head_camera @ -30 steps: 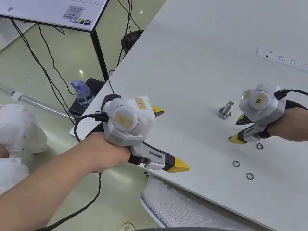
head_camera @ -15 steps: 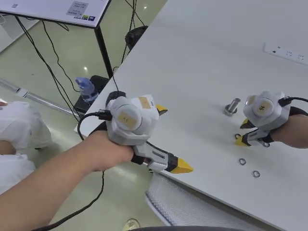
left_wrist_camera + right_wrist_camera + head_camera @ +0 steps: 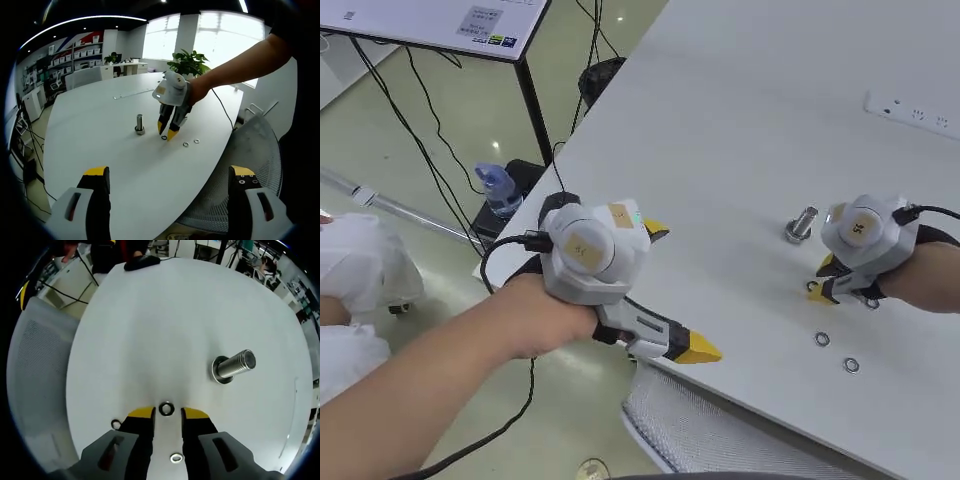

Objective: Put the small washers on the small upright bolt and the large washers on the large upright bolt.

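A steel bolt (image 3: 800, 225) (image 3: 232, 365) (image 3: 139, 124) stands upright on the white table (image 3: 720, 120). My right gripper (image 3: 820, 282) (image 3: 167, 413) (image 3: 169, 132) points down at the table just near of the bolt, open by a narrow gap. A small washer (image 3: 166, 408) (image 3: 164, 137) lies flat between its yellow tips, with space on both sides. More washers (image 3: 822, 339) (image 3: 851, 365) (image 3: 116, 424) (image 3: 176, 457) lie nearby. My left gripper (image 3: 680, 290) (image 3: 169, 172) is held wide open over the table's near edge, with nothing in it.
A white power strip (image 3: 915, 112) lies at the table's far right. A grey mesh chair (image 3: 690, 430) sits below the near edge. On the floor to the left are cables, a blue-capped bottle (image 3: 495, 188) and a desk leg (image 3: 532, 100).
My right gripper has dropped its tips to the table around the washer nearest the bolt, and its jaws have narrowed. The left gripper has kept its place.
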